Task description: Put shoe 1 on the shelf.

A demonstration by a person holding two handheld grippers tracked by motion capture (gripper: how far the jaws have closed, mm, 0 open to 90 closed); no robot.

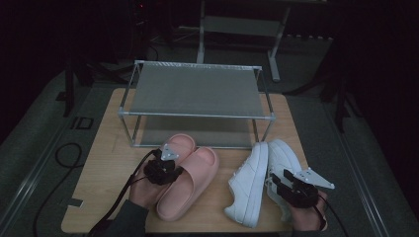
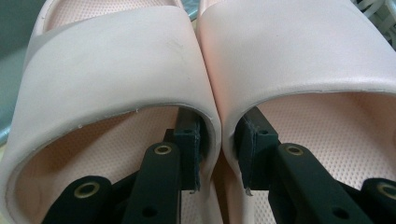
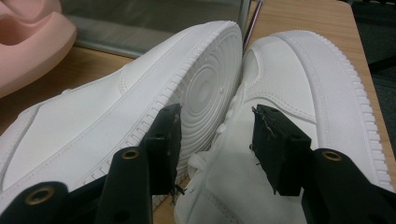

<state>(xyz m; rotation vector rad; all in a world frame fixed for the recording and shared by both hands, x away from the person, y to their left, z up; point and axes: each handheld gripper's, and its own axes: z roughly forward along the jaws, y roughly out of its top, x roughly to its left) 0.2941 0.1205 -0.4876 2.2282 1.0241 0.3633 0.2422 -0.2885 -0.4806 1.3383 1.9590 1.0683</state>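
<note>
Pinching the pink slides' (image 1: 185, 175) touching inner walls, the left gripper (image 2: 219, 144) has jaws clamped; right gripper's (image 3: 215, 140) jaws stand apart around white sneakers (image 1: 262, 180) on the surface (image 1: 106, 163).

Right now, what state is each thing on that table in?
Pink slides: side by side, inner walls pinched together by the left gripper.
Left sneaker: tipped on its side.
Right sneaker: upright.
Right gripper: jaws apart over the sneakers.
Rack: both shelves bare.
</note>
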